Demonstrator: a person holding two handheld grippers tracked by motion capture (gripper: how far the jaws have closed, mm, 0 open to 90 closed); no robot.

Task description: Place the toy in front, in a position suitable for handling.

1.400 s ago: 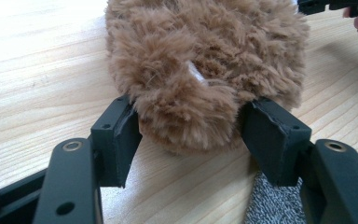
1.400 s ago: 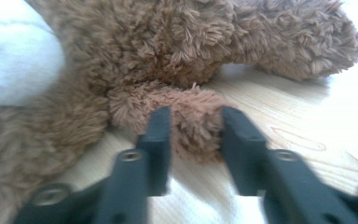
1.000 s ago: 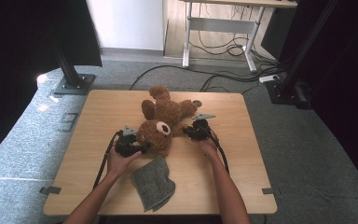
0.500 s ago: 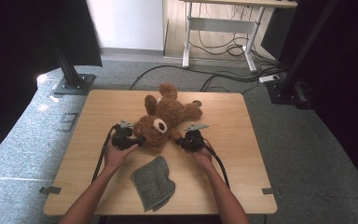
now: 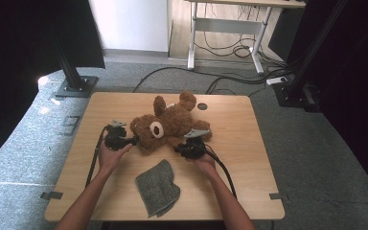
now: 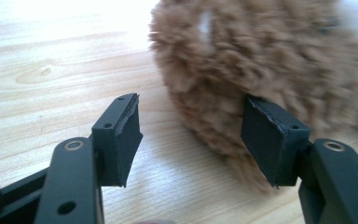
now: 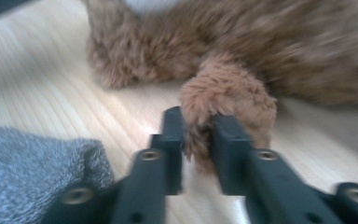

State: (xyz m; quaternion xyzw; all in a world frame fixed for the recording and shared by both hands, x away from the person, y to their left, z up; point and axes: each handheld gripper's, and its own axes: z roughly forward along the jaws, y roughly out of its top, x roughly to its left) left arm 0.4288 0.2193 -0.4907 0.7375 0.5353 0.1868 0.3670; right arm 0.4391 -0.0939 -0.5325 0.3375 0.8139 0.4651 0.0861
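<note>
Dragging teddy bear (image 5: 168, 128) across table (image 5: 249, 167), mid-move.
My right gripper (image 7: 196, 128) jaws, just easing apart, pinch a paw; left gripper (image 6: 191, 135) jaws apart beside its head. Next: re-tighten right, then pull.

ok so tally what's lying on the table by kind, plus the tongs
teddy bear: 1
grey cloth: 1
tongs: 2, left tongs and right tongs
total: 4
</note>
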